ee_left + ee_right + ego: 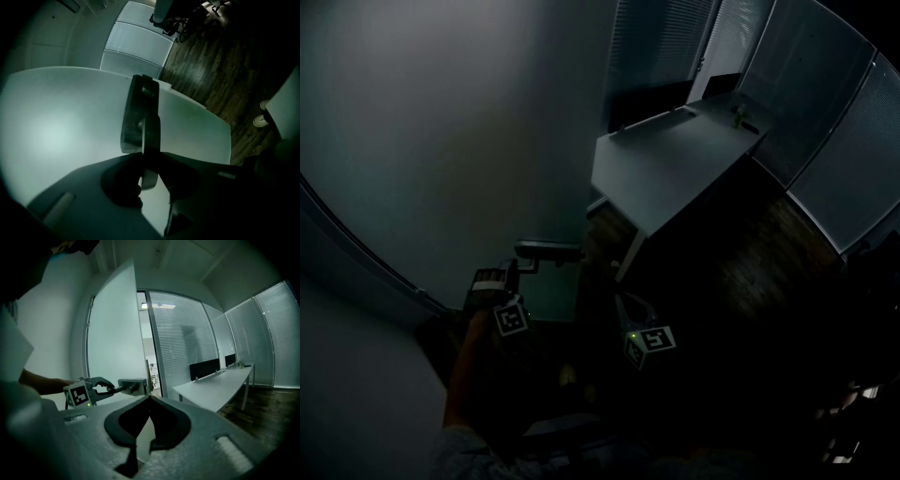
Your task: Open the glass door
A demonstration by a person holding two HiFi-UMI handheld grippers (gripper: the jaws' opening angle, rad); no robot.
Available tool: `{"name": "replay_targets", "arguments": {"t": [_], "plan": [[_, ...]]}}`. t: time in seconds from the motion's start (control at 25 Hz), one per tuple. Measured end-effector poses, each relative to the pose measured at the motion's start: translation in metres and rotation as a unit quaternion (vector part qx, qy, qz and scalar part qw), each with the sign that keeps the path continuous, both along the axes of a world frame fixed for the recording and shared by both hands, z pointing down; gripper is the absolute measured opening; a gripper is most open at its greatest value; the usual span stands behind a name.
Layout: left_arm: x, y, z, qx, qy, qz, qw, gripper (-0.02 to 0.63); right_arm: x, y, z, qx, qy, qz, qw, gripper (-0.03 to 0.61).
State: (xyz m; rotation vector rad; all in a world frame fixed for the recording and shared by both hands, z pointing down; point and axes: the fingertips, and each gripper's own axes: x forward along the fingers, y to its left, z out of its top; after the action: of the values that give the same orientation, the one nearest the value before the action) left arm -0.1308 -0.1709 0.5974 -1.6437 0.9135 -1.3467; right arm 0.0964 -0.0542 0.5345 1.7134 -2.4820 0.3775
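left gripper (150, 160) tight on door handle (139, 111) — right gripper (150, 398) closed, empty — desk (220, 385) near glass door (112, 333)

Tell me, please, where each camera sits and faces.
Head view: on the head, looking down at door, desk; left gripper, right gripper show.
Left gripper view: along its jaws, shut on the handle.
Right gripper view: toward door and desk; its shut, empty jaws, a forearm.
Head and right views share left gripper on handle.

Counted: one door (117, 333), one handle (133, 386), one desk (220, 385), two grippers: left gripper (150, 155), right gripper (149, 397).
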Motion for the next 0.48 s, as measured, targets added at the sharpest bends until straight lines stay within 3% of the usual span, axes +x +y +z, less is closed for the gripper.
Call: {"name": "replay_targets", "arguments": {"t": [0.48], "plan": [[-0.013, 0.035, 0.001, 0.002, 0.005, 0.023, 0.9997, 0.103, -0.024, 0.047, 0.001, 0.007, -0.005, 0.006, 1.0, 0.002]]}}
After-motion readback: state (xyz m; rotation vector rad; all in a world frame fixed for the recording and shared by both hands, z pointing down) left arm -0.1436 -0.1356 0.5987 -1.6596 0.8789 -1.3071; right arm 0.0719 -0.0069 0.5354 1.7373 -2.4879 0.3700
